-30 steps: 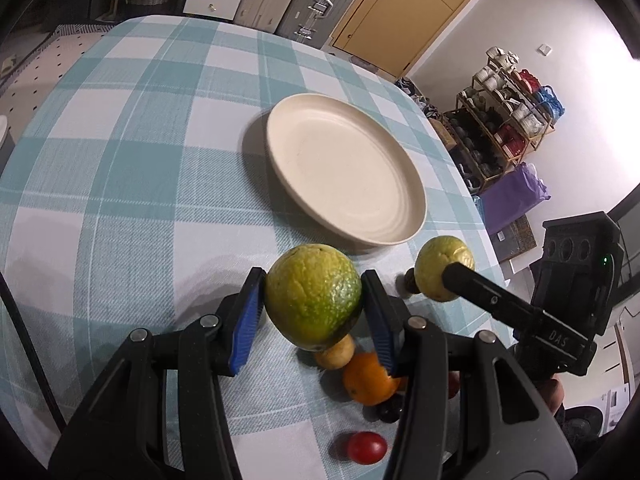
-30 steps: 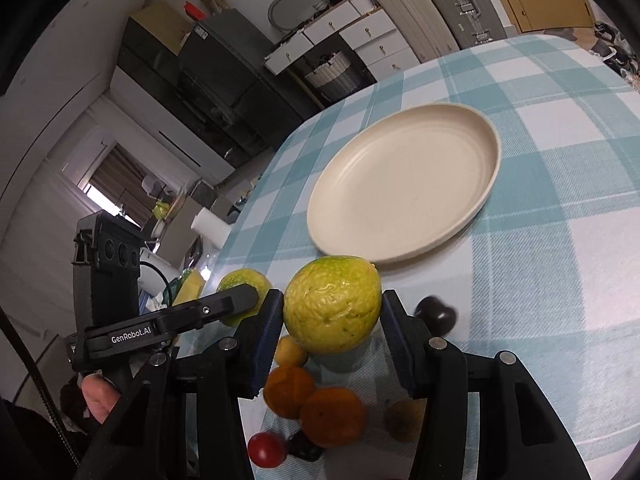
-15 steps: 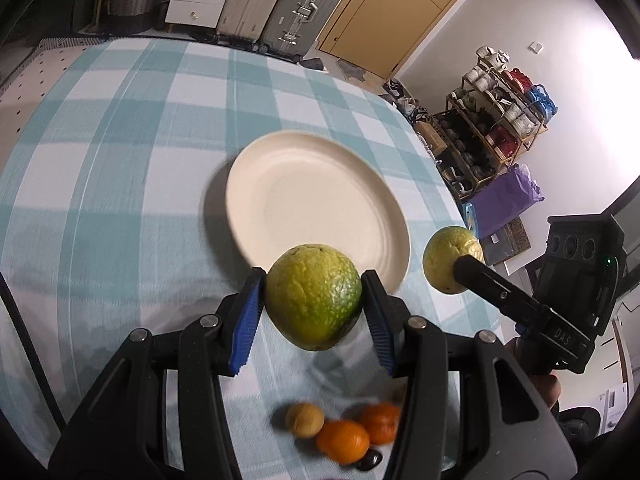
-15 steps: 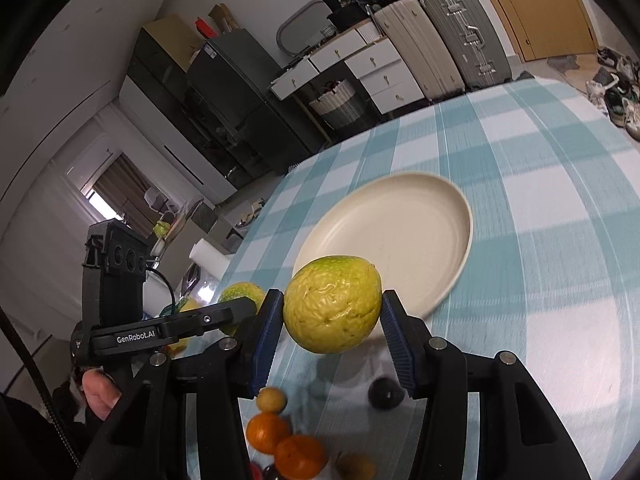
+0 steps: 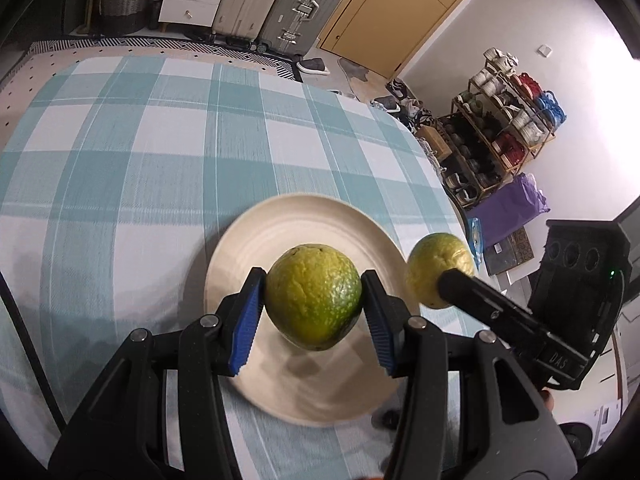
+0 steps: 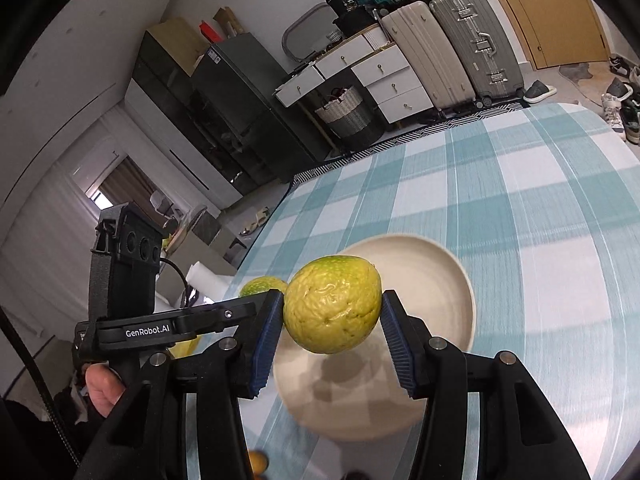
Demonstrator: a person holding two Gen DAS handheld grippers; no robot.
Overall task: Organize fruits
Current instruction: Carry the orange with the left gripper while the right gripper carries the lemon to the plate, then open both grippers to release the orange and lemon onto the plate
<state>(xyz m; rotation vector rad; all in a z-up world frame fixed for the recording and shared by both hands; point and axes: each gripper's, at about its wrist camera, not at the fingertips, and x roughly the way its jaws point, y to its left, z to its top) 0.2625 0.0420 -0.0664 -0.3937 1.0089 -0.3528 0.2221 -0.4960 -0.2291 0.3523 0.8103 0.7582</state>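
A green-yellow citrus fruit (image 5: 314,296) hangs over the cream plate (image 5: 276,224), pinched between the blue pads of my left gripper (image 5: 313,312). My right gripper (image 6: 330,320) is shut on a paler yellow-green citrus fruit (image 6: 333,304), also held in the air above the near part of the plate (image 6: 448,276). In the left wrist view the right gripper's fruit (image 5: 434,262) shows at the plate's right rim. In the right wrist view the left gripper's fruit (image 6: 262,286) peeks out at the plate's left side.
The plate rests on a table with a teal and white checked cloth (image 5: 132,160). A small orange fruit (image 6: 258,460) and a dark small fruit (image 5: 386,418) lie near the table's front edge. Suitcases (image 5: 280,0), drawers and a shoe rack (image 5: 504,128) stand beyond the table.
Both grippers have carried their fruits forward and slightly up, from the cluster of small fruits to above the plate. The cluster has slid almost out of both views.
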